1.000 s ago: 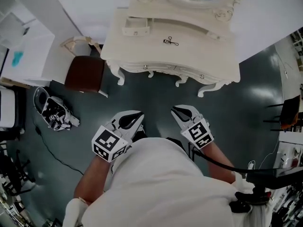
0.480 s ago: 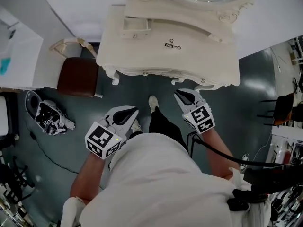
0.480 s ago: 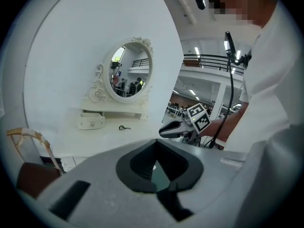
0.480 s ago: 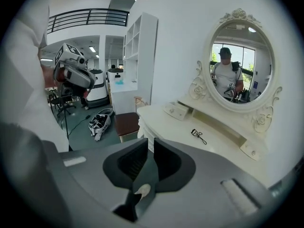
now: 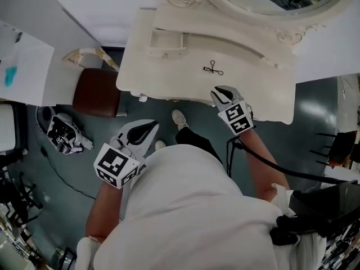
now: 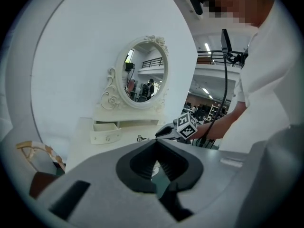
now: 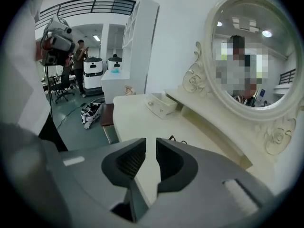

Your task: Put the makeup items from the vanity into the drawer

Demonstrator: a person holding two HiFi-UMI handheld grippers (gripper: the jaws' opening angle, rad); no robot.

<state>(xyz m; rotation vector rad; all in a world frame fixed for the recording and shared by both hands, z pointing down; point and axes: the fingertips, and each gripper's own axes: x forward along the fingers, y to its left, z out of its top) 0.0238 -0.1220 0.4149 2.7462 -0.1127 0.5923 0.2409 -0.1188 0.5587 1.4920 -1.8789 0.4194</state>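
Eyelash curler (image 5: 213, 68), thin, black, looped, is lying on the smooth cream vanity (image 5: 169, 72) just beyond the right gripper's (image 5: 221, 91) narrowly parted jaws; the left gripper's (image 5: 147, 129) jaws are touching.

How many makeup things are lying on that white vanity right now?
1: a small black scissor-like tool, lying just ahead of the right gripper. The open drawer may hide more.

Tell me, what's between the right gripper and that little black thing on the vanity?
Nothing: only bare cream vanity top lies between the right gripper and the little black thing, clear in the head view.
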